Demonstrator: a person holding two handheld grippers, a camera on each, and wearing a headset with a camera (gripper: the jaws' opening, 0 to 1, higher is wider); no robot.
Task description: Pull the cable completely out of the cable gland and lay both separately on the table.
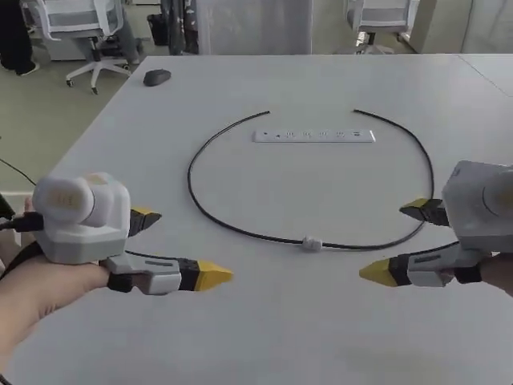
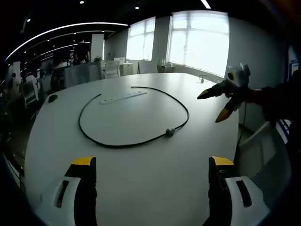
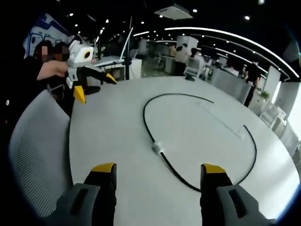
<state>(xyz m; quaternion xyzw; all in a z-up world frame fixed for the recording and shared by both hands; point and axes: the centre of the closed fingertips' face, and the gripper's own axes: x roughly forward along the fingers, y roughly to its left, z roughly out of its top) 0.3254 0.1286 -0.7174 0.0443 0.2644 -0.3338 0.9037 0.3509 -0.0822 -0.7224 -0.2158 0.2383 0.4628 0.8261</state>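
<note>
- The left gripper (image 1: 191, 245) is held over the near left of the table (image 1: 264, 337), its jaws spread apart and empty.
- The right gripper (image 1: 385, 241) is held at the near right, its jaws also apart and empty.
- The black cable (image 1: 190, 175) is laid in a wide loop between them.
- The white gland (image 1: 311, 243) is threaded on the loop's near side.
- A power strip (image 1: 314, 136) is placed at the far side.

Open-plan office, meeting area. Large white round-edged conference table (image 1: 264, 329); white swivel chairs on castor bases (image 1: 84, 32) on pale flooring; dark grey computer mouse (image 1: 156, 77) and flat white multi-socket power strip (image 1: 314, 136) on the tabletop; tall bright windows (image 2: 202, 40); curved ceiling light strips (image 3: 225, 35); grey mesh-backed chair (image 3: 33, 155); people among further workstations (image 3: 180, 52) behind.
</note>
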